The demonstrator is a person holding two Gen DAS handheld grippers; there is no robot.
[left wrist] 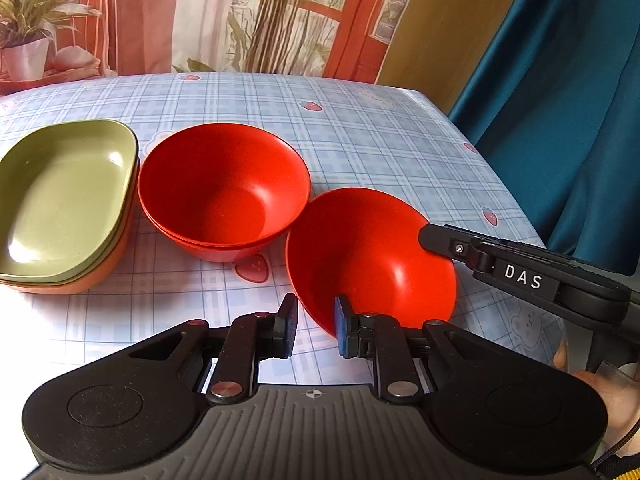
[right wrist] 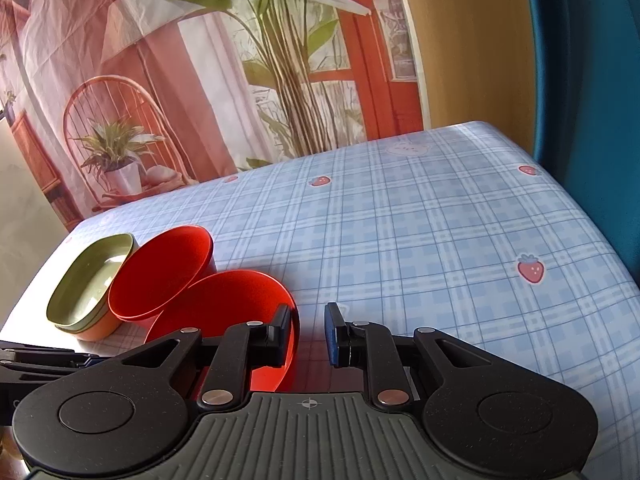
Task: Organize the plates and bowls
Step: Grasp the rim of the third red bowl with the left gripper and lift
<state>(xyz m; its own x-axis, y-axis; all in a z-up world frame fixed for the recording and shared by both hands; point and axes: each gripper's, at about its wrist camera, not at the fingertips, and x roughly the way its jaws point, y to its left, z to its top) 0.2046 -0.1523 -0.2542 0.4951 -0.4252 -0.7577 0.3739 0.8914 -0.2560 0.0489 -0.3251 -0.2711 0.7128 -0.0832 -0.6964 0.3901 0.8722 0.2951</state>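
Straddling near rim of tilted round red plastic bowl [left wrist: 372, 256], left gripper [left wrist: 316, 328] jaws released; right gripper [right wrist: 306, 334] jaws released beside same bowl.

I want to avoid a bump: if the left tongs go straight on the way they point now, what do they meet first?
Most likely the near red bowl. Its rim already sits about between the open left tongs, so they would meet that rim almost at once. Depth is hard to judge in this fisheye view.

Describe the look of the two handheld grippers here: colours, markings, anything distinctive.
Both are matte black with ribbed grey bases, silver pivot pins and a crosshair mark. On the left gripper and right gripper, one finger has a blue pad, the other black. The right's side reads "DAS".
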